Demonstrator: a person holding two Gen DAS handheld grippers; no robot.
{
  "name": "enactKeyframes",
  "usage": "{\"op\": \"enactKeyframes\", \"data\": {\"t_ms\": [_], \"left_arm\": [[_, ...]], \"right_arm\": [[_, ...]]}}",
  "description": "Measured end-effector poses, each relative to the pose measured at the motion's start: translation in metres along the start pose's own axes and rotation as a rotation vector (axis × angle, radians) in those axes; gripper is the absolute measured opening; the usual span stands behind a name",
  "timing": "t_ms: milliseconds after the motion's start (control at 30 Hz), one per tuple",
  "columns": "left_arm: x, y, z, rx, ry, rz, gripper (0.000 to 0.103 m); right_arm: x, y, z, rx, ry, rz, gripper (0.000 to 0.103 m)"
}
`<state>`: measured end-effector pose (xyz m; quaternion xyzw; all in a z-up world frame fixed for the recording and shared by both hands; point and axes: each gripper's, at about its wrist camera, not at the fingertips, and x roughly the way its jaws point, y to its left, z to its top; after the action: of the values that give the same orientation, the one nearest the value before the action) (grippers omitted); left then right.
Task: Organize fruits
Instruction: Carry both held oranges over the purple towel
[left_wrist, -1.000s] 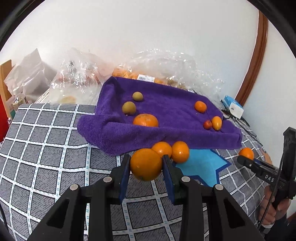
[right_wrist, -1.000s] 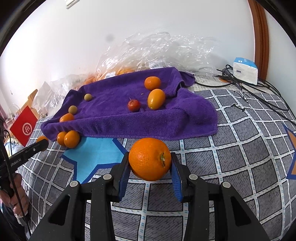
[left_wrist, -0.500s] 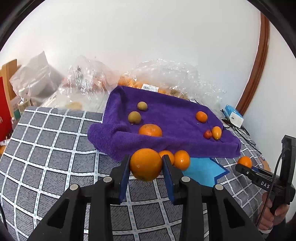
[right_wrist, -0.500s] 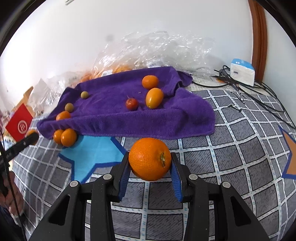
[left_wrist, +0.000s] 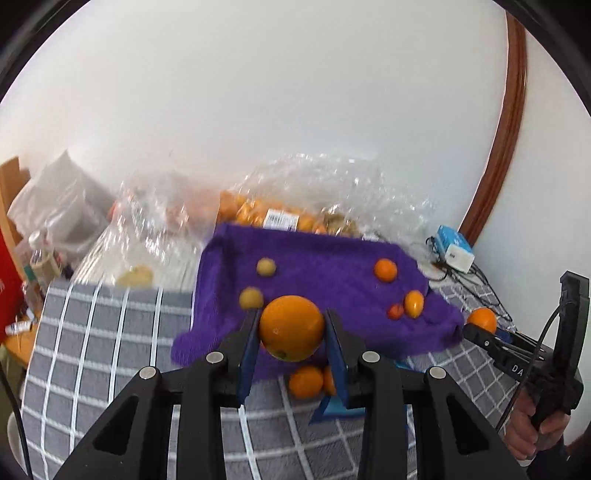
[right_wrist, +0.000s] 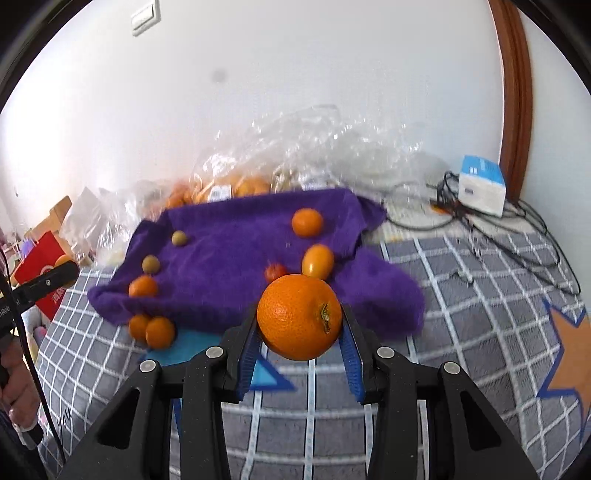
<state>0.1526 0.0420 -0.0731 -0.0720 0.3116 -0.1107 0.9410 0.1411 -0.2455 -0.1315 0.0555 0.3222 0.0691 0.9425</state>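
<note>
Each gripper grasps an orange — left gripper (left_wrist: 291, 328) on a smooth orange (left_wrist: 291, 328), right gripper (right_wrist: 299, 317) on a stemmed orange (right_wrist: 299, 316) — both aloft, short of the purple towel (right_wrist: 236, 258); either round fruit could slip from its fingers and roll off that towel's edge

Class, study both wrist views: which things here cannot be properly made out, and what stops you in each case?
- Fruit inside the clear plastic bags: both views, glare and crinkled film hide kind and count.
- Label on the bag: left view, too small and blurred.
- Two small oranges off the purple towel: left view, partly behind the left gripper finger.
- Red bag: right view, print covered by the other gripper.
</note>
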Motion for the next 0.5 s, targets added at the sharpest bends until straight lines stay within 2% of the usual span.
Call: {"op": "enactKeyframes", "data": {"t_ms": [267, 500], "left_arm": [[0.042, -0.003, 0.038, 0.025, 0.017, 0.006, 0.032], [0.091, -0.004, 0.049, 0.045, 0.071, 0.005, 0.032]], "right_arm": [[0.030, 0.004, 0.035, -0.013, -0.015, -0.005, 0.040], [0.074, -0.006, 0.048, 0.019, 0.017, -0.033, 0.040]]}}
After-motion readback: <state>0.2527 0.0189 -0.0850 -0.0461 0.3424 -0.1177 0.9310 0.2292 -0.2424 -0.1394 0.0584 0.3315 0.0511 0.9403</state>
